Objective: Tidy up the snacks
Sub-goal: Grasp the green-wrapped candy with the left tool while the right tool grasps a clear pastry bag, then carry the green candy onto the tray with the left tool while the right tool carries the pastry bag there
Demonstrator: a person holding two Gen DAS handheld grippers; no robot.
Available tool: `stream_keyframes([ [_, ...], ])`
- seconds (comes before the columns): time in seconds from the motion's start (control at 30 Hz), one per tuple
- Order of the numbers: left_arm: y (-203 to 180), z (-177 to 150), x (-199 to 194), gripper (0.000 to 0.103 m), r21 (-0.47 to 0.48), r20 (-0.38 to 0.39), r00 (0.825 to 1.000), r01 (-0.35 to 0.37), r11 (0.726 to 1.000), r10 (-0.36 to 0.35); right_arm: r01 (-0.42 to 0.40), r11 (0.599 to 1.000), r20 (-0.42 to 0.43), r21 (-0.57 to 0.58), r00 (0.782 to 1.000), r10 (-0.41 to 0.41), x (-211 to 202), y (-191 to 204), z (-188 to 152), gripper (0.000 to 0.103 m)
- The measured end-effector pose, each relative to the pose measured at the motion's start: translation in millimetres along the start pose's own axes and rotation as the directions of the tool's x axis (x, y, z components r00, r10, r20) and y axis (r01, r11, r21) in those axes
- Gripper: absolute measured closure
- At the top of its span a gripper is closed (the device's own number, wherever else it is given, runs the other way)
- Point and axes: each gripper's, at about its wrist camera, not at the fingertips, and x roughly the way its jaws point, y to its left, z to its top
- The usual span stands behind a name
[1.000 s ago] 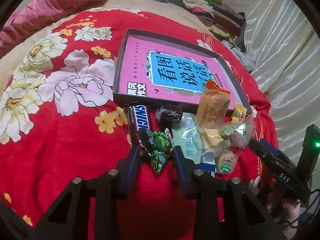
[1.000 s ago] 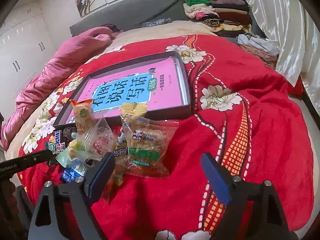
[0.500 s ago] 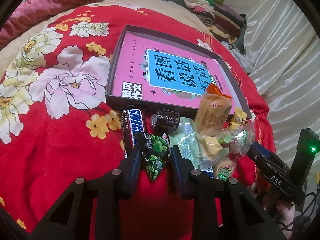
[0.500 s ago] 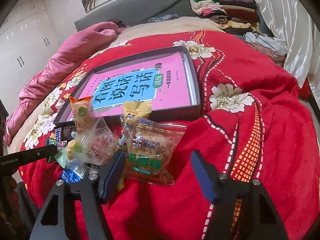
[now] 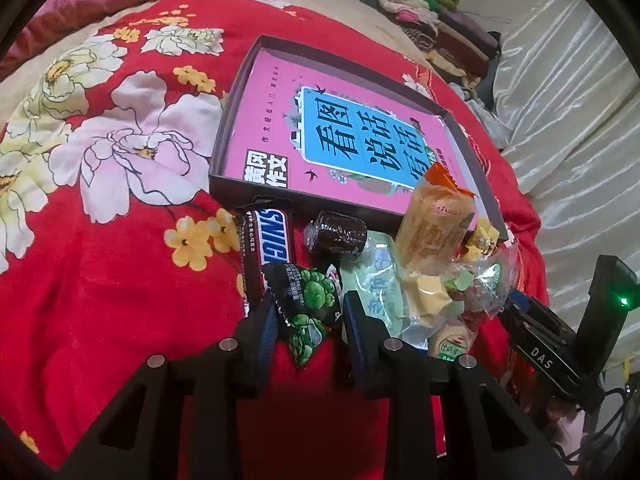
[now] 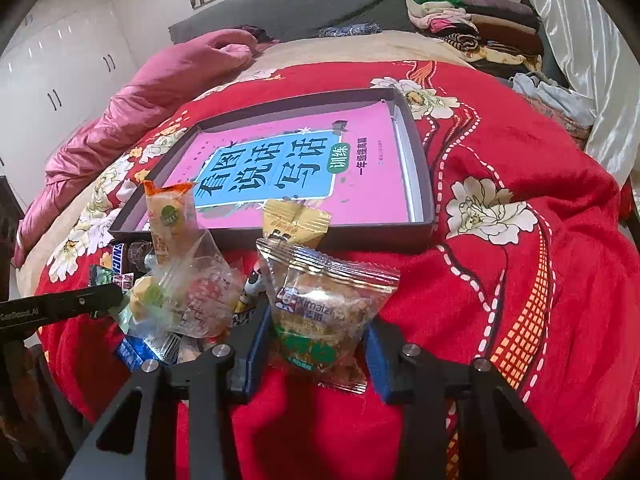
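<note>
Snack pile: heaped on the red floral blanket (image 5: pixel 100 280) against the dark tray's (image 6: pixel 424 184) near edge. Black-and-green packet (image 5: pixel 308 300) is pinched by the left gripper (image 5: pixel 306 320). Clear Ximaizi packet (image 6: pixel 324 312) is bracketed by the closing right gripper (image 6: pixel 316 344).

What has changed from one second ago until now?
The right gripper is closing around the clear cracker packet, which now sits between its fingers. The left gripper stays clamped on the black-and-green snack. The tray and other snacks have not moved.
</note>
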Motion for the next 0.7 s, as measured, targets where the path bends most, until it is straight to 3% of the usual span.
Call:
stream_keyframes([
  [0.7,-2.8,8.5,5.3,0.075,-0.031,-0.005,0.998,0.06,0.998,-0.06,0.017,0.998,0.113,0.056,0.993,-0.024,-29.0,-20.3,9.0,0.062],
])
